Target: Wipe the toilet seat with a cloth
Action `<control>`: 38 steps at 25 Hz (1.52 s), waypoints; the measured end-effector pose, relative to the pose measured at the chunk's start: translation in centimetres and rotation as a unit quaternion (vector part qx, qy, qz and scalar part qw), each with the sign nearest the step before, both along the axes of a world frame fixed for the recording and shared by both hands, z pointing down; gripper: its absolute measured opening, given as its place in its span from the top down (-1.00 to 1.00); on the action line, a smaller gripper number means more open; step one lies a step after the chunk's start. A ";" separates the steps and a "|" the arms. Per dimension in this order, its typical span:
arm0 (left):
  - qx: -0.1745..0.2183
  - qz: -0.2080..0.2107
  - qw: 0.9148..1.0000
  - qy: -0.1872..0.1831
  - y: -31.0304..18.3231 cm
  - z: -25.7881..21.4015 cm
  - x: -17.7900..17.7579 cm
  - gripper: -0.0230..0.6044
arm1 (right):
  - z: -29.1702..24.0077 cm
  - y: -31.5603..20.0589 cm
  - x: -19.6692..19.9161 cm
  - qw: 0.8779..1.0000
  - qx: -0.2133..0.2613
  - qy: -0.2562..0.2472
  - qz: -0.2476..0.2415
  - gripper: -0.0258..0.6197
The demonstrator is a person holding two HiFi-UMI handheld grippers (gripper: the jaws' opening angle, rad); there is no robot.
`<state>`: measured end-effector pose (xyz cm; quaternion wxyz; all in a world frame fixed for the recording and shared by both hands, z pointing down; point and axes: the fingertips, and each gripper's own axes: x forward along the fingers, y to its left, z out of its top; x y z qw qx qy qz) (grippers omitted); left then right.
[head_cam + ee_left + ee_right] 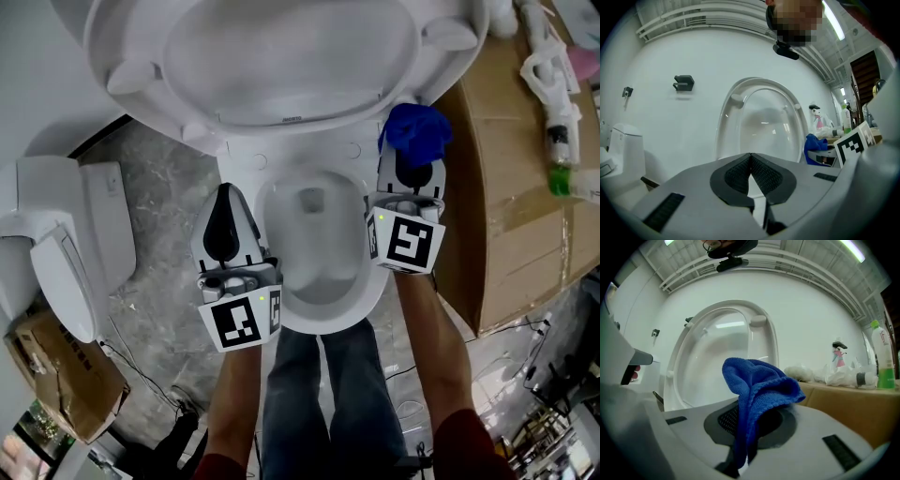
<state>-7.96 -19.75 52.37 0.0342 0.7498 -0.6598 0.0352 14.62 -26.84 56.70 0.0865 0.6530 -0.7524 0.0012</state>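
In the head view a white toilet has its seat and lid (281,56) raised above the open bowl (314,253). My left gripper (225,195) hovers beside the bowl's left rim, jaws shut and empty; in the left gripper view its pads (740,174) meet with nothing between them. My right gripper (410,157) is at the bowl's right rim, shut on a bunched blue cloth (415,131). In the right gripper view the cloth (757,392) sticks up out of the right gripper (749,423), in front of the raised seat (722,352).
A large cardboard box (511,178) stands right of the toilet, with a spray bottle (561,131) and white items on top. A second white toilet (66,244) and a small carton (61,375) sit at the left. The person's legs (323,403) stand before the bowl.
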 end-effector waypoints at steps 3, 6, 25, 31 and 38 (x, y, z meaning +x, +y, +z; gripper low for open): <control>0.001 0.000 1.000 0.001 0.0 0.2 -0.2 0.88 | 2.8 0.3 -0.3 0.999 -0.038 -0.014 0.004 0.73; 0.002 -0.001 1.000 0.003 0.0 0.5 -0.4 0.88 | 5.9 -0.1 -0.4 0.997 -0.076 -0.024 0.006 0.73; 0.003 -0.022 1.000 0.006 1.2 0.8 -5.9 0.88 | 10.7 -0.6 -9.6 0.989 -0.138 -0.055 -0.016 0.73; 0.004 -0.029 1.000 0.011 1.7 0.7 -7.9 0.88 | 11.9 0.1 -16.8 0.980 -0.168 -0.052 -0.089 0.73; -0.002 -0.025 0.999 0.032 2.4 0.1 -8.3 0.88 | 11.0 0.6 -18.0 0.978 -0.176 -0.050 -0.099 0.73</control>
